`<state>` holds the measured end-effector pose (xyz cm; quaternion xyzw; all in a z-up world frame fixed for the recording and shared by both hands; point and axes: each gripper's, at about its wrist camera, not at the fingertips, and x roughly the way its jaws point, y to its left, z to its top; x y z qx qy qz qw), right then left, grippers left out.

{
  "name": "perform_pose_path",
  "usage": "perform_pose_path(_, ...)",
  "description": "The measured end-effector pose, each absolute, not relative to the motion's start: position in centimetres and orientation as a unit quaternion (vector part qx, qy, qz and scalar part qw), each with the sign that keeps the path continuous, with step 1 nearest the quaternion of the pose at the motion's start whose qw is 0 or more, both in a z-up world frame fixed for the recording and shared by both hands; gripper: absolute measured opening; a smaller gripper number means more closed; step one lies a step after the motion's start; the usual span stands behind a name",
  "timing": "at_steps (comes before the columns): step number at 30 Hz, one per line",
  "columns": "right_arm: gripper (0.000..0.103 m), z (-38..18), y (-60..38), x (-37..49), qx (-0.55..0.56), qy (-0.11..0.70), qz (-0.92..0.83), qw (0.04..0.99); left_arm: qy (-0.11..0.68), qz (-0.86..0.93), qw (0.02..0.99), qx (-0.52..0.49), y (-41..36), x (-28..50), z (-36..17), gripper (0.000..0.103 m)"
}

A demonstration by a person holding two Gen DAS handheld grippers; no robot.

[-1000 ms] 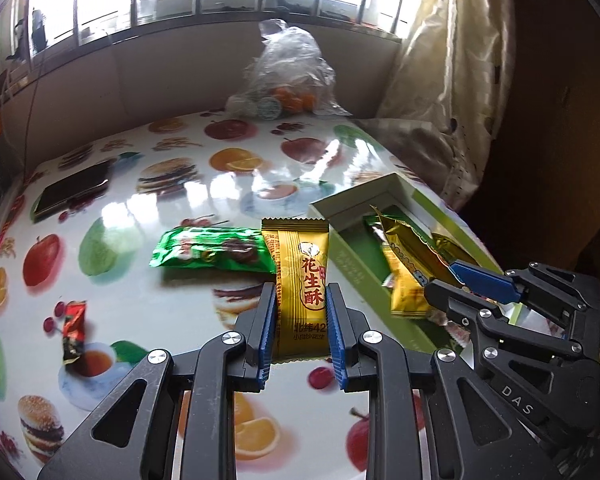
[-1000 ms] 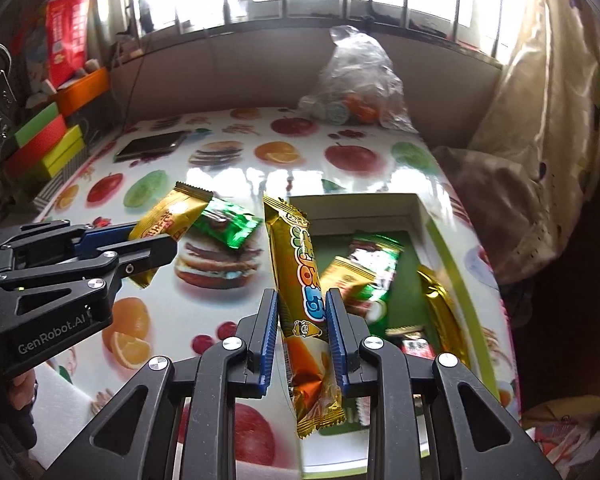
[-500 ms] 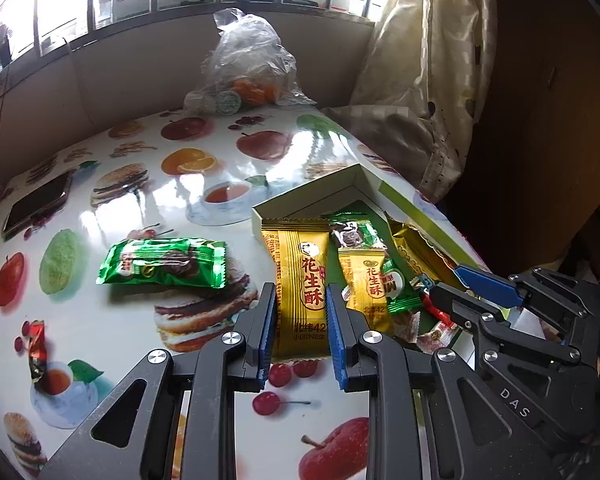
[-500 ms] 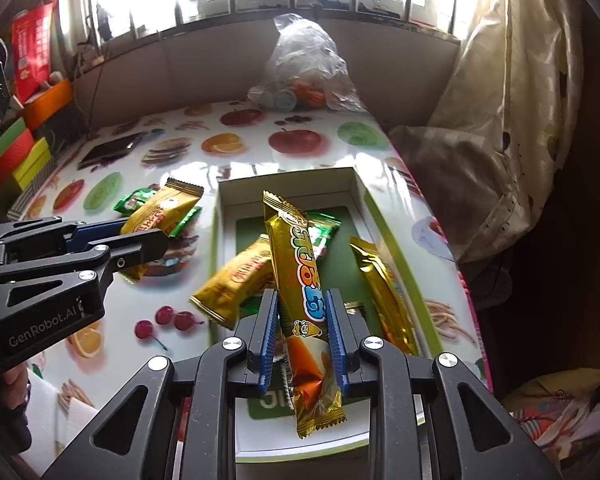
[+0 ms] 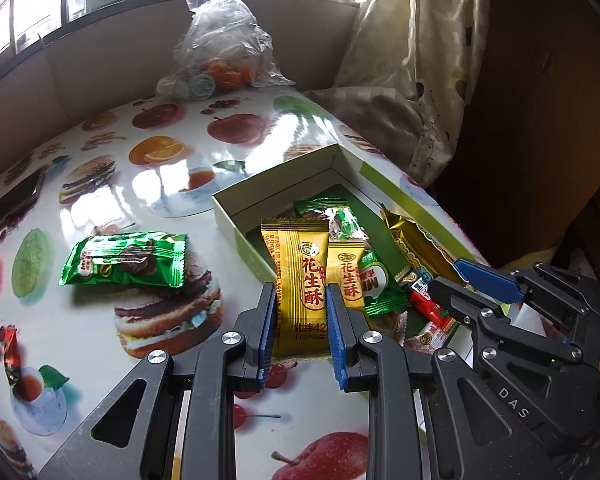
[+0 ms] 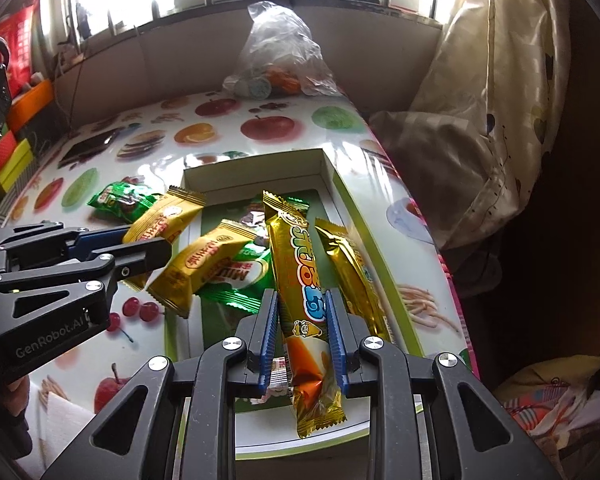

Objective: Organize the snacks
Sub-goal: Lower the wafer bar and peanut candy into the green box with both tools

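Both loaded: left claw (image 5: 301, 322) pinches yellow pack (image 5: 300, 280), right claw (image 6: 302, 332) pinches gold bar (image 6: 300, 280), each over the box (image 6: 256, 168) mid-frame. Next: release inside. Green pack (image 5: 126, 260) waits on counter (image 5: 100, 340), left-centre.

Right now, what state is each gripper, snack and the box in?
Left gripper: shut on yellow peanut pack.
Right gripper: shut on long gold bar.
Box: open, holding several snacks.
Green pack: flat on table, outside box.

Crowded box (image 6: 342, 190) — packets piled near end, bare floor (image 6: 236, 204) by far wall.
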<state>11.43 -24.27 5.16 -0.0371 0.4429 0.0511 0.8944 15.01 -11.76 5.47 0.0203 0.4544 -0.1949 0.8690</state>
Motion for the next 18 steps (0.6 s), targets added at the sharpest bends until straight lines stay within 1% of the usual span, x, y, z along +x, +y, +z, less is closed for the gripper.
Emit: perform_pose_path(18,0.023,4.0,-25.2,11.6,-0.035,0.454,0.039,0.889,0.461,-0.205,0.863,0.033,-13.9,15.1,4.7,0.025)
